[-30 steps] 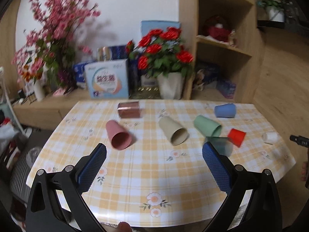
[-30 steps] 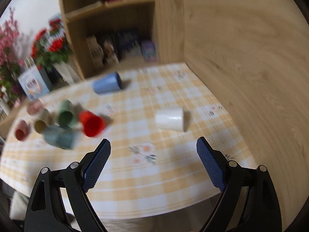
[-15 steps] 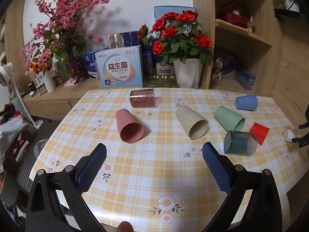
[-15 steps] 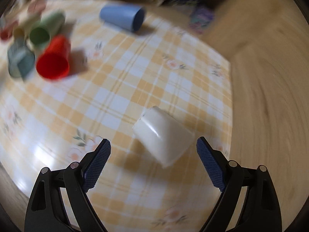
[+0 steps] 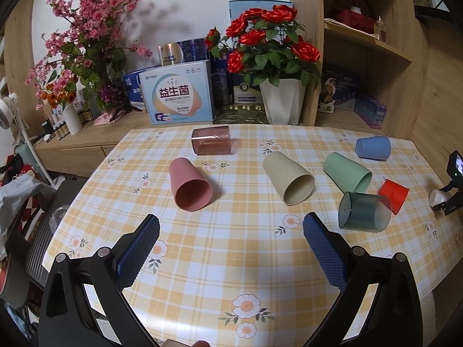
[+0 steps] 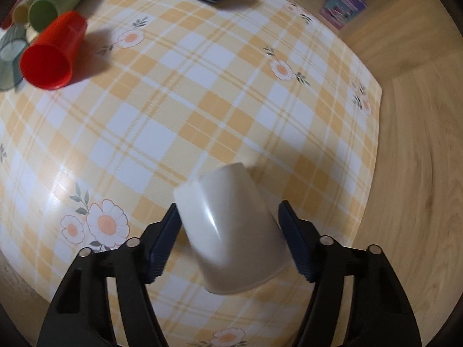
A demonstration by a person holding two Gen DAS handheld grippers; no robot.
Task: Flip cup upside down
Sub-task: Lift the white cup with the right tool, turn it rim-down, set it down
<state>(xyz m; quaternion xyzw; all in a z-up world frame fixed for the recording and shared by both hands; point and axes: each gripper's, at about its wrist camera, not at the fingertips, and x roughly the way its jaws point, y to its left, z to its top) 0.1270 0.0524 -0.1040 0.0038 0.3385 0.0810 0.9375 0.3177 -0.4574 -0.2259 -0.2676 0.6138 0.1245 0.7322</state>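
Grasp step: right gripper [image 6: 228, 217] half-closed around smooth white plastic cup [image 6: 231, 231] lying near table's [image 6: 202, 101] right edge, contact unclear. Next: clamp, lift, invert. Left gripper [image 5: 231, 231] wide, empty.

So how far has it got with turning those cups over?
Nothing looks flipped: every cup in view lies on its side, like the pink cup. In hand: the right gripper straddles the white cup, jaws close around it. Left: grip, lift, invert. The left gripper hangs open.
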